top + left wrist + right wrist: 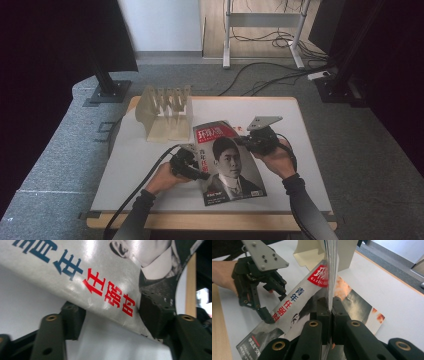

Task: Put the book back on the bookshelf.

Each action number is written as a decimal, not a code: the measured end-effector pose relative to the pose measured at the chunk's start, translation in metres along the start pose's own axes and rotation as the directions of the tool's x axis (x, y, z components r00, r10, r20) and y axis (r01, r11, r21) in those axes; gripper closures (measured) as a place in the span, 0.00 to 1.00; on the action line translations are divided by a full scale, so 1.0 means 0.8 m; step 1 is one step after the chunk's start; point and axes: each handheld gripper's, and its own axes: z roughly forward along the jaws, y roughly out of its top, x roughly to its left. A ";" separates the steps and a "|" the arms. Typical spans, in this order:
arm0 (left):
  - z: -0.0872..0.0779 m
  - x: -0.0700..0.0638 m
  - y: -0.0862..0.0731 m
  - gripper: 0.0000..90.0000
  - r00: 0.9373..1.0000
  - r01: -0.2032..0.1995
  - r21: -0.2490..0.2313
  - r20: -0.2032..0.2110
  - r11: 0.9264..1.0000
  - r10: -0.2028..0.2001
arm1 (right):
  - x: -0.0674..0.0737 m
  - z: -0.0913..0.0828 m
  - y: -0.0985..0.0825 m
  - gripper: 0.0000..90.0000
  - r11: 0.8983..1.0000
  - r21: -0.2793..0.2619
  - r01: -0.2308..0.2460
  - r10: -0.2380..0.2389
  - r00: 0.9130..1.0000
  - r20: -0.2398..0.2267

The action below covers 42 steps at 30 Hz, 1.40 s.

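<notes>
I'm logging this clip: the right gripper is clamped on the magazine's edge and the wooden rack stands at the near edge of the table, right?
Not quite. The right gripper is clamped on the magazine, but the wooden rack stands toward the table's far edge, beyond the magazine, as the high view shows.

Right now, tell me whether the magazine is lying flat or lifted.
Lifted, not flat. The magazine is raised along one edge by the right hand-held gripper, shut on its pages; the opposite edge hangs between the left hand-held gripper's jaws.
</notes>
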 end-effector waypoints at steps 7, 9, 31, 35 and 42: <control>-0.018 0.006 0.006 0.70 0.996 0.036 -0.016 0.084 0.999 -0.035 | 0.004 -0.003 0.006 0.95 1.000 -0.020 0.021 -0.021 1.000 -0.018; -0.025 0.000 0.010 0.77 0.997 0.014 -0.027 0.081 1.000 -0.012 | 0.004 -0.004 0.008 0.95 0.999 -0.018 0.027 -0.028 1.000 -0.013; -0.085 -0.060 0.040 0.96 0.891 -0.257 -0.079 -0.406 0.963 0.204 | -0.011 -0.034 0.017 0.94 0.995 -0.094 0.038 -0.027 0.993 0.112; -0.081 -0.064 0.034 0.95 0.878 -0.279 -0.082 -0.424 0.957 0.219 | -0.012 -0.030 0.008 0.94 0.995 -0.102 0.021 -0.011 0.995 0.103; -0.084 -0.069 0.038 0.87 0.865 -0.303 -0.117 -0.450 0.946 0.221 | -0.011 -0.034 0.005 0.94 0.994 -0.106 0.023 -0.013 0.995 0.095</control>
